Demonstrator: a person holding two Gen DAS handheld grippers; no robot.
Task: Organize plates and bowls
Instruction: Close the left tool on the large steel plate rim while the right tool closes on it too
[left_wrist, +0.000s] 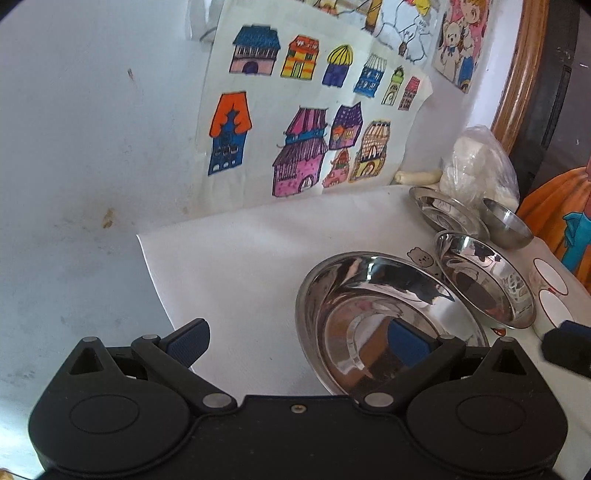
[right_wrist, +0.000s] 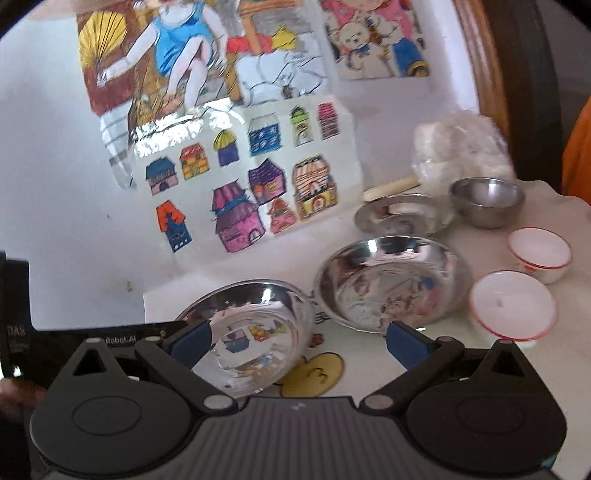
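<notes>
On the counter (right_wrist: 369, 369), shiny plates and bowls sat spread out, not yet stacked. Both tongs, left (left_wrist: 299, 343) and right (right_wrist: 299, 345), were wide apart and held nothing, near the closest steel plate (right_wrist: 251, 332), maybe ready to grab it.

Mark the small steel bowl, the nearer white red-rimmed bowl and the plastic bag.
small steel bowl (right_wrist: 487, 201), right wrist view, inner wall.
nearer white red-rimmed bowl (right_wrist: 511, 301), right wrist view, white inside.
plastic bag (left_wrist: 476, 166), left wrist view, front face.
</notes>
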